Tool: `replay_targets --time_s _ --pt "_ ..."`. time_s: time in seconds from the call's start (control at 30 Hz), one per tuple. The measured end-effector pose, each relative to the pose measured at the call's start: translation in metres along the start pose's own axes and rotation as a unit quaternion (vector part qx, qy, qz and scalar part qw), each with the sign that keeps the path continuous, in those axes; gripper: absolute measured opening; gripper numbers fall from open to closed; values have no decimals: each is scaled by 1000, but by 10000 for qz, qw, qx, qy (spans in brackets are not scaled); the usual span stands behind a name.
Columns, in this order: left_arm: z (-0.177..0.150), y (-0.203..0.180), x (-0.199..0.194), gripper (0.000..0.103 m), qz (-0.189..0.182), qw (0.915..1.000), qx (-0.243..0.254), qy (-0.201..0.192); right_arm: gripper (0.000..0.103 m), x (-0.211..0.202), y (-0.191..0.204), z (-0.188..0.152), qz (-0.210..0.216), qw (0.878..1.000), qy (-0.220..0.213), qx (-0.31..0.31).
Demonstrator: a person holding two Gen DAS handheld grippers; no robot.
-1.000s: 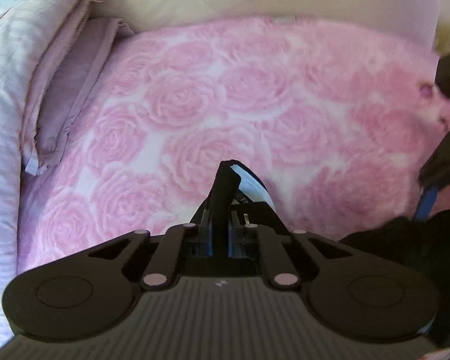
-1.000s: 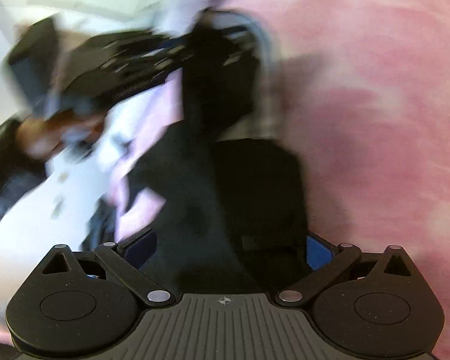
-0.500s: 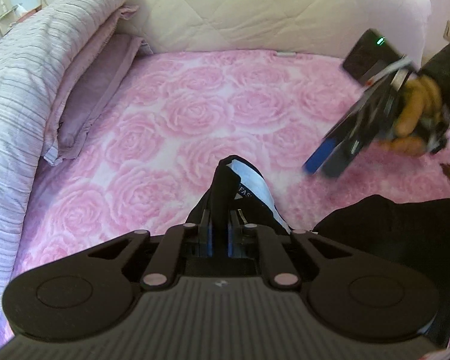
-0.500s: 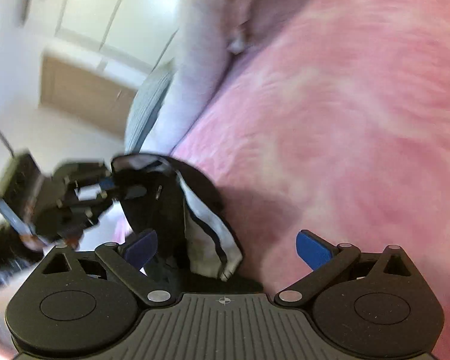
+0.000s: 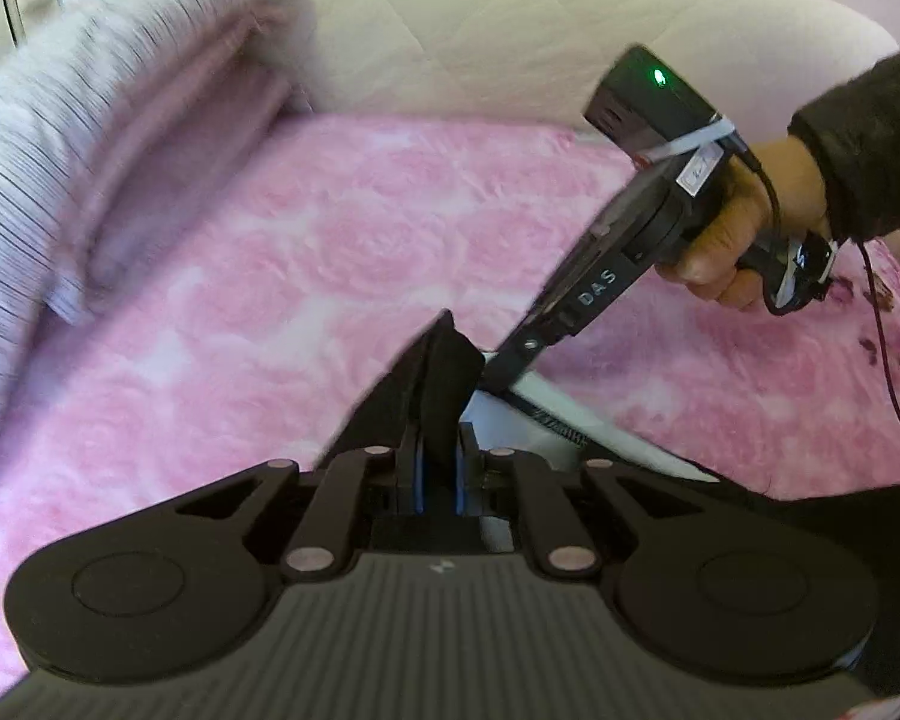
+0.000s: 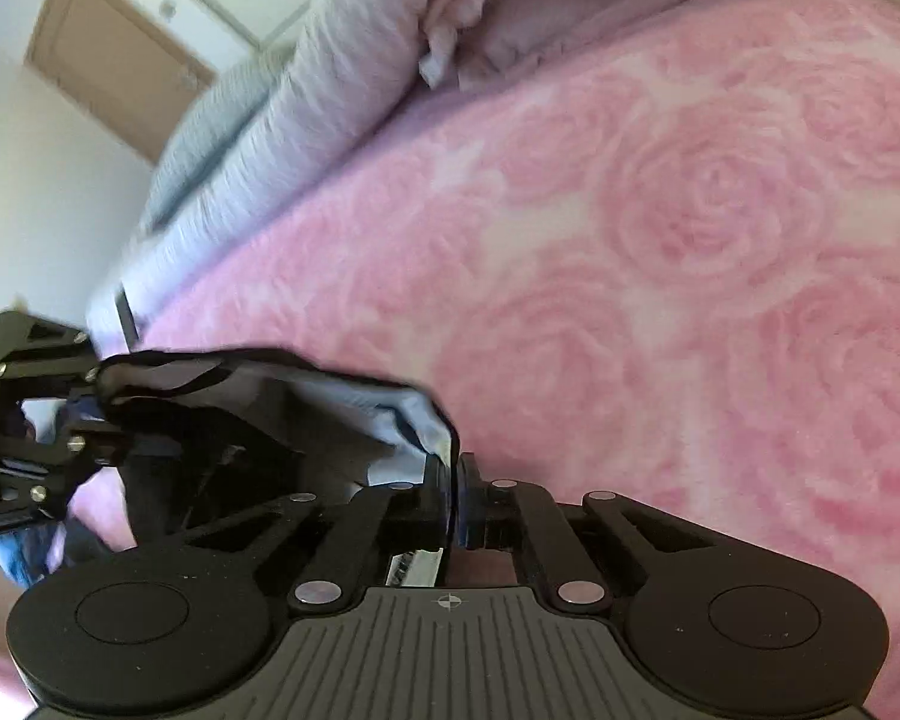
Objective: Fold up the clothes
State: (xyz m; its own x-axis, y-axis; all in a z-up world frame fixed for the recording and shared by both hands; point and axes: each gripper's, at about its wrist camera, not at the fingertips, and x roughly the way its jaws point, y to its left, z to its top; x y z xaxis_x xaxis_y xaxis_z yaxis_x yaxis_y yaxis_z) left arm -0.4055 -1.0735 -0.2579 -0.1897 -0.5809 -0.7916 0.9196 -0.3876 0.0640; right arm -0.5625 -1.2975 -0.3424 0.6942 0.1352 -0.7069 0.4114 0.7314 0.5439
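Both tongs are clamped on the same piece of clothing here, a black garment (image 5: 444, 378) with a white lining or inner panel showing near the edge. The left tongs (image 5: 439, 471) have their blue-padded fingers pinched narrow on a peaked fold of the black fabric, which sticks up between them like a little tent. The right tongs (image 6: 453, 495) are also squeezed nearly together, gripping the edge of the garment where the white part (image 6: 414, 420) meets the black trim. In the right wrist view the cloth stretches from those fingers off to the left, over to the other tool at the frame edge, so it's held up between the two just above the bed (image 5: 306, 252). The bed has a fuzzy pink blanket with a big rose pattern. From the left wrist view you can see the person's right hand (image 5: 744, 240) wrapped round the handle of the other tool, dark sleeve (image 5: 870, 150) at the wrist, a green light lit on the box on top. More of the black fabric pools at the lower right of that view. A striped grey-white duvet (image 5: 60, 120) is rolled up along the left side of the bed, with a cream quilted headboard (image 5: 540, 30) behind.
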Motion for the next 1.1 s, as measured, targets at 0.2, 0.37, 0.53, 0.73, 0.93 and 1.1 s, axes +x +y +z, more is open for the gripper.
replay_targets --time_s 0.2,0.37,0.53,0.73,0.93,1.1 --pt "-12 -13 4 32 -62 9994 -285 168 55 -24 17 -32 -905 9955 -216 197" --pt "-26 -23 1 32 -97 9996 -120 219 73 -52 60 -77 -385 9984 -145 387" --pt "-39 -34 -1 31 -136 9995 65 268 73 -32 79 -97 130 9987 87 486" --pt "-53 -38 -2 31 -58 9994 158 308 36 -8 73 -88 70 9986 240 471" --pt "-52 -45 -30 32 -557 9983 126 107 6 -47 100 -93 358 9991 224 -52" --pt "-52 -67 -32 48 -1330 9901 443 68 6 -87 150 -108 269 9853 234 -1672"
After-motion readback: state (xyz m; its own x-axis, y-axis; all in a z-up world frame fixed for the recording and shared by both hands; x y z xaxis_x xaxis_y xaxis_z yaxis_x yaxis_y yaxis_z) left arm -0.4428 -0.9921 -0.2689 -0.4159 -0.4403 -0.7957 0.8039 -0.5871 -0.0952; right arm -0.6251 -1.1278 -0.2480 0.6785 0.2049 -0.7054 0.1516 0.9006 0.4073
